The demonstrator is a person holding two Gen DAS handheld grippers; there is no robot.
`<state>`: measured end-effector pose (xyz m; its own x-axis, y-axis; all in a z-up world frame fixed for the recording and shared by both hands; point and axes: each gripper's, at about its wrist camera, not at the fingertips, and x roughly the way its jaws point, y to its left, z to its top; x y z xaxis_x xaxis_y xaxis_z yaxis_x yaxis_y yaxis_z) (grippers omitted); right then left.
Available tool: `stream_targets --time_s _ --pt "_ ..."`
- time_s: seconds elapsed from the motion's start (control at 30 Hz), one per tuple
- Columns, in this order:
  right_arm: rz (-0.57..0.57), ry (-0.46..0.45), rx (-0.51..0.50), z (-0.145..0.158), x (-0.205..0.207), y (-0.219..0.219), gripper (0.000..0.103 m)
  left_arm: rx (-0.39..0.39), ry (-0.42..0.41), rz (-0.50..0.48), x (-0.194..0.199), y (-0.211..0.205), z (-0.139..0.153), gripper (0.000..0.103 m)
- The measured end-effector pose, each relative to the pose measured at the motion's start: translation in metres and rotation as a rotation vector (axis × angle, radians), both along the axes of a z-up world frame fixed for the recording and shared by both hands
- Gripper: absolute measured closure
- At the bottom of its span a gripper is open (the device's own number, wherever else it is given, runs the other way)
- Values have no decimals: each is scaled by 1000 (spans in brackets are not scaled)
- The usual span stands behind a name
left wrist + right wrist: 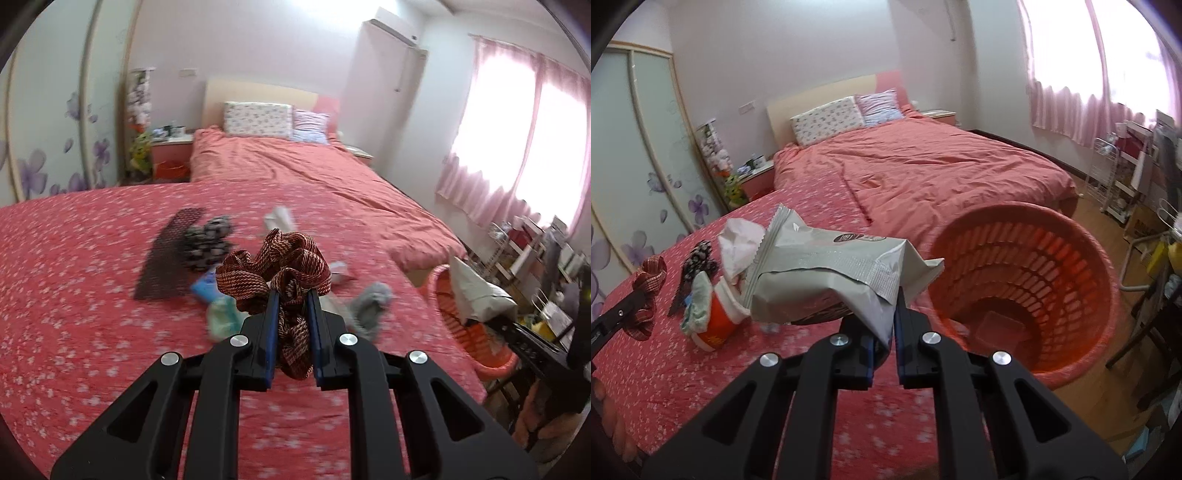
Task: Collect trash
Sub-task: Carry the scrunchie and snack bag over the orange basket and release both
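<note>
My left gripper (pixel 292 295) is shut on a red-brown patterned scrunchie (pixel 273 266), held above the flowered red bedspread (pixel 74 295). My right gripper (pixel 886 306) is shut on a corner of a crumpled silver-grey snack wrapper (pixel 827 266), just left of the orange slatted basket (pixel 1108 295). In the right wrist view the scrunchie (pixel 650 280) and left gripper (pixel 631 299) show at the far left. On the bedspread lie a white tissue (pixel 738 243), an orange paper cup (pixel 718 325), a pale green cloth (pixel 698 306) and a black-and-white scrunchie (pixel 700 258).
A clear plastic piece (pixel 999 328) lies in the basket's bottom. A dark mesh strip (pixel 166 254) and a grey fuzzy item (pixel 369 306) lie on the bedspread. Beyond is a bed with a plain salmon cover (pixel 942 166). A cluttered white rack (pixel 1115 177) stands at the right by the curtained window.
</note>
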<state>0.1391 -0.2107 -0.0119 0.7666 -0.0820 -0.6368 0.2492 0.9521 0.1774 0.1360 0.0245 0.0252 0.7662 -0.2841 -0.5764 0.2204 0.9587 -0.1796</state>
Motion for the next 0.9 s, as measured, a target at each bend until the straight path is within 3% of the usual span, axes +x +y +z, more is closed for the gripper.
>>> stream_targets --time_s 0.5,0.9 --pt "-257 25 -8 -15 -33 -92 93 -22 17 -260 -1 -121 -11 88" --pt "-335 74 15 -36 -25 -138 90 -27 53 -374 6 -186 -28 88"
